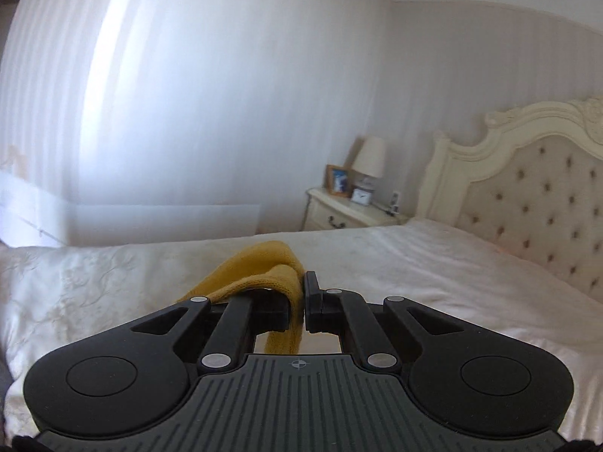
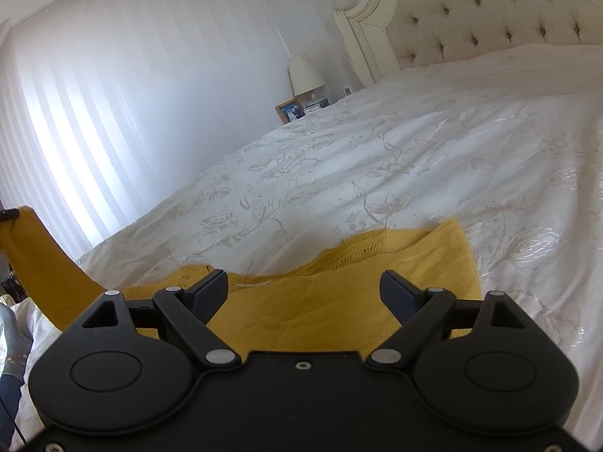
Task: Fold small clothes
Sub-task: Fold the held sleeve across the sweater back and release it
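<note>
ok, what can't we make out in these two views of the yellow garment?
- Left wrist: where the left gripper pinches the mustard-yellow knitted garment; the fingers hide that spot and the cloth below.
- Right wrist: garment's near part, behind the open right gripper body.
- Right wrist: its lifted strip, cut by the left edge.
- Bedside photo frame: too small.

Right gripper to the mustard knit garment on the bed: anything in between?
Nothing visible. The right gripper is open just above the mustard yellow knit garment, with only bare cloth between its fingers. The white floral bedspread beyond is bare. The left gripper, shut on a bunched part of the garment, holds it up, off to the left.
</note>
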